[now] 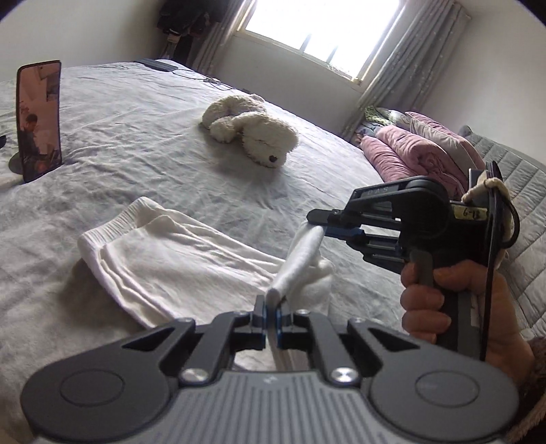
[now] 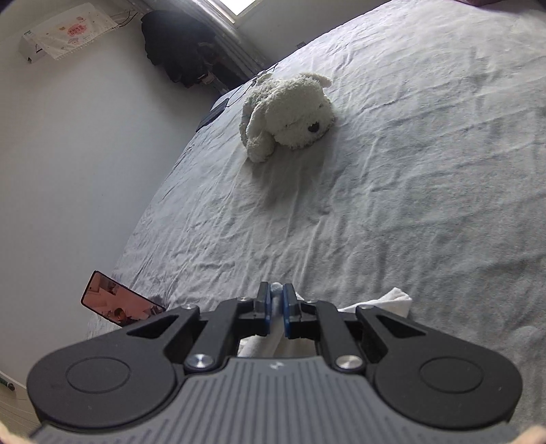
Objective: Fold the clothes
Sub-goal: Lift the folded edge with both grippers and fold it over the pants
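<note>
Left wrist view: the left gripper (image 1: 271,309) fills the bottom of the frame, its two blue-padded jaws pressed together on a fold of a white garment (image 1: 177,263). From that pinch a rolled edge of the cloth rises up and to the right to the right gripper (image 1: 319,222), whose jaws are likewise closed on the fabric. A person's hand (image 1: 443,307) grips the right gripper's black handle at the right edge of the frame. The stretch of cloth between the two grippers is lifted off the bed, while the rest of the garment lies flat on the grey bedsheet (image 1: 136,143) to the left, with a ribbed elastic band at its far end.

Beyond the garment, well apart from it, a cream plush dog (image 1: 252,129) lies on its side on the sheet. A phone (image 1: 39,119) stands upright on a small stand near the left edge of the bed. Folded pink bedding (image 1: 419,150) sits at the right, below a bright window (image 1: 320,27) with grey curtains.

Right wrist view: the right gripper's jaws are nearly closed with white cloth between them, and a corner of the garment shows just to their right. The plush dog lies farther up the bed, and the phone leans at the lower left.
</note>
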`<control>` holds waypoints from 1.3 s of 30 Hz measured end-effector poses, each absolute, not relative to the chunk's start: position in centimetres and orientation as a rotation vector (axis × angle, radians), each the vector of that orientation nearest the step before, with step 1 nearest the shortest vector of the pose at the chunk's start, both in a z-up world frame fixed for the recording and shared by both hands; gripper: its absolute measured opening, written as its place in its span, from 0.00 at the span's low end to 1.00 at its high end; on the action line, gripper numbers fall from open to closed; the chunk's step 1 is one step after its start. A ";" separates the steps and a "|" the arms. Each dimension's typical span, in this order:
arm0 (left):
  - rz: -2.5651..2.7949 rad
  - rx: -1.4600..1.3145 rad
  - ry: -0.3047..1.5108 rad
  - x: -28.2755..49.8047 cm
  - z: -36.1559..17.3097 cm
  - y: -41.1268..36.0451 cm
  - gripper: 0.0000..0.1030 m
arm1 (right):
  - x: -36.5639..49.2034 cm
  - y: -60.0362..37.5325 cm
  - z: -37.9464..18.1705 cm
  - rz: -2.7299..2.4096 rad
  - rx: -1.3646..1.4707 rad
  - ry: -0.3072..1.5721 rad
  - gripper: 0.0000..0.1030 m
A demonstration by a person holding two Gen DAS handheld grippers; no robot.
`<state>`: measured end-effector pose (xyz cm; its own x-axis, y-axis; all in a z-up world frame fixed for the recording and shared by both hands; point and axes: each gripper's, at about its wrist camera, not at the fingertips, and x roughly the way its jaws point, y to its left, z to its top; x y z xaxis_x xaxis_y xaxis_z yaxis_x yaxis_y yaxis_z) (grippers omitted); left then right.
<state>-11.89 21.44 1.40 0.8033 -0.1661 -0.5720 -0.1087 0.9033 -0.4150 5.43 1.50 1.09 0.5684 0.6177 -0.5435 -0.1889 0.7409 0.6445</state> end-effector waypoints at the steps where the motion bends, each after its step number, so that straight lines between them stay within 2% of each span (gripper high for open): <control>1: -0.014 -0.465 0.644 -11.8 1.2 22.2 0.04 | 5.7 2.5 0.9 0.513 0.564 0.846 0.09; 10: 0.152 -0.560 0.610 -11.7 -0.7 27.8 0.04 | 7.8 9.9 -0.7 0.565 0.537 0.884 0.09; 21: 0.272 -0.594 0.603 -11.3 -2.1 30.9 0.05 | 8.8 15.0 -1.8 0.615 0.498 0.899 0.10; 23: 0.274 -0.562 0.607 -11.3 -1.9 30.8 0.07 | 8.7 14.9 -1.8 0.633 0.518 0.890 0.15; 27: 0.290 -0.462 0.564 -11.9 -0.5 30.0 0.10 | 8.3 14.1 -1.6 0.662 0.553 0.859 0.19; 28: 0.297 -0.442 0.549 -12.0 0.0 29.8 0.11 | 8.1 13.7 -1.3 0.656 0.552 0.844 0.29; 30: 0.275 -0.418 0.550 -11.9 0.7 29.4 0.14 | 7.2 12.3 -0.7 0.625 0.536 0.794 0.40; 39: 0.095 -0.328 0.599 -8.3 3.4 28.0 0.14 | 2.6 7.6 -0.7 0.488 0.361 0.618 0.40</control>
<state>-8.33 27.98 3.42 0.8232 -0.0067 -0.5676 -0.1822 0.9439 -0.2754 2.57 7.65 -0.66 0.7090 0.5342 -0.4603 -0.3248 0.8268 0.4593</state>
